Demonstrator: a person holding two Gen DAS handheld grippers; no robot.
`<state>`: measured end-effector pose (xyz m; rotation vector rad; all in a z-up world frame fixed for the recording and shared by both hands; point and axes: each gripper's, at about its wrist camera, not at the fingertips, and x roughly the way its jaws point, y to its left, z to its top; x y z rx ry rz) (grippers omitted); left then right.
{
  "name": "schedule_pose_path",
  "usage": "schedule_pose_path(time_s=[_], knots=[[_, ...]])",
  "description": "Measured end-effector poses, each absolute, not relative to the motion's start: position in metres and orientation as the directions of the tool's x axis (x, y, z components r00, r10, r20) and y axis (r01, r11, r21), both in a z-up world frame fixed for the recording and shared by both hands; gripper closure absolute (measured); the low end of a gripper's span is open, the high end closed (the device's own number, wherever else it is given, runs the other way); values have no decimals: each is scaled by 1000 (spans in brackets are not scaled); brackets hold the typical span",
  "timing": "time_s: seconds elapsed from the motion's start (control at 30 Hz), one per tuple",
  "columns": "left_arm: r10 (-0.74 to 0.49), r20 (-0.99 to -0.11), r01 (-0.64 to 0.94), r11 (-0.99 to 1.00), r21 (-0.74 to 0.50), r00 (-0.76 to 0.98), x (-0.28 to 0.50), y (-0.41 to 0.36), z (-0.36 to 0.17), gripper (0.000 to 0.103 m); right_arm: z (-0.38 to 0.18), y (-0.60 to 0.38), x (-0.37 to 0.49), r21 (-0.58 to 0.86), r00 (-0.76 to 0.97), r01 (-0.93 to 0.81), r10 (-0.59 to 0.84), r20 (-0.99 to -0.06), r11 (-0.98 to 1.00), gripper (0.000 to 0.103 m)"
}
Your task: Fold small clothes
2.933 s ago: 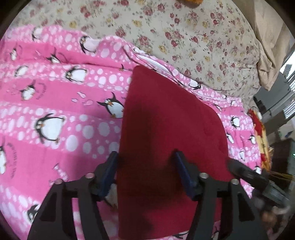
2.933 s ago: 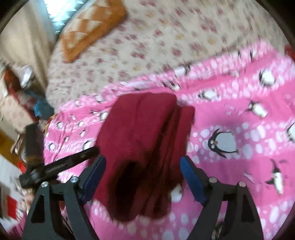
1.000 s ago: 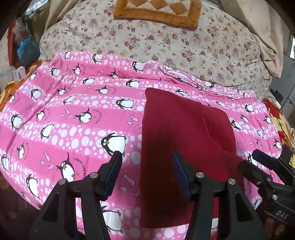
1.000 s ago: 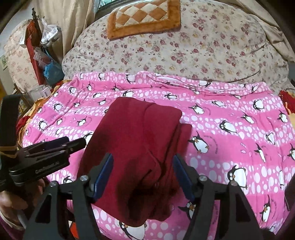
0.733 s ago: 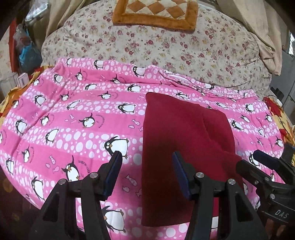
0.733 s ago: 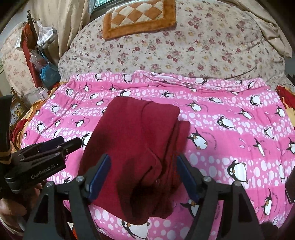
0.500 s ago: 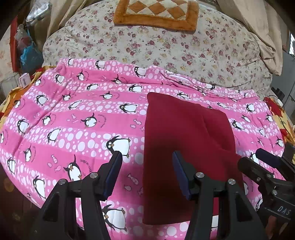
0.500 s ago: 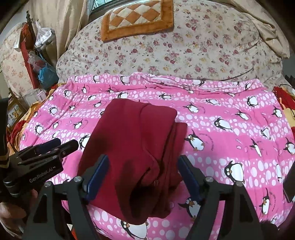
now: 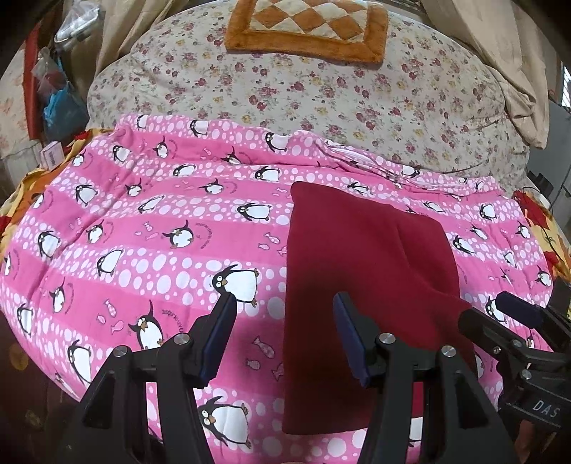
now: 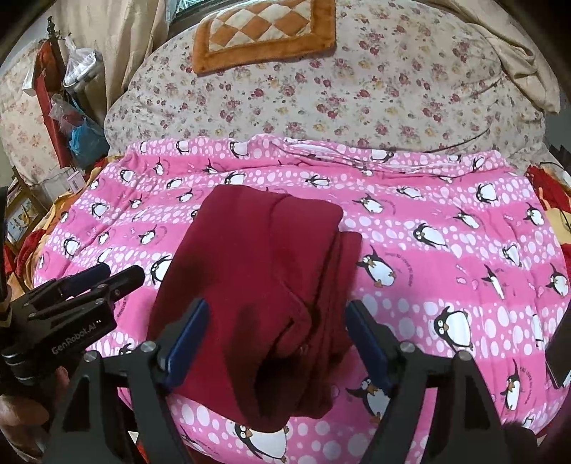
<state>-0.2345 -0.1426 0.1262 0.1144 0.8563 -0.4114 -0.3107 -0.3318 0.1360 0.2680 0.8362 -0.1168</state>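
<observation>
Dark red garment [image 9: 367, 285], folded to a long rectangle, lies on pink penguin-print blanket [image 9: 142, 221], right of centre in L wrist view, centre in R wrist view [image 10: 257, 278]. Top layer smooth; along its R side stacked fold edges show, w/ a loose bulging pocket near the front end (R view).

L gripper [image 9: 283, 339]: fingers apart, nothing between the blue pads. Held above the blanket at the garment's L edge; R finger overlaps the cloth in view, L finger is over bare blanket. Contact w/ cloth: cannot tell. Also seen at L edge of R view [image 10: 103, 278], low, beside the garment.

R gripper [image 10: 274, 332]: fingers wide apart, straddling the near end of the garment in view, not clamped on it. Seen also from L view at lower R [image 9: 499, 314], just beside the garment's R edge.

Background: floral quilt [image 9: 321, 89] heaped behind the blanket, orange-bordered checkered cushion [image 9: 310, 25] on top of it. Beige curtain [image 10: 117, 43] at upper L, hanging plastic bags [image 10: 78, 132] below it. Dark flat object at R edge of R view [image 10: 560, 342], on the blanket; unclear what it is.
</observation>
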Motion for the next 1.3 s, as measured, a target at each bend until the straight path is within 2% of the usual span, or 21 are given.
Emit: schedule_pose_path(time_s=[1.3], knots=[[-303, -770, 402, 913, -66, 562, -228, -151, 114, 67, 124, -335, -302, 214, 647, 220, 23, -762, 952, 20]])
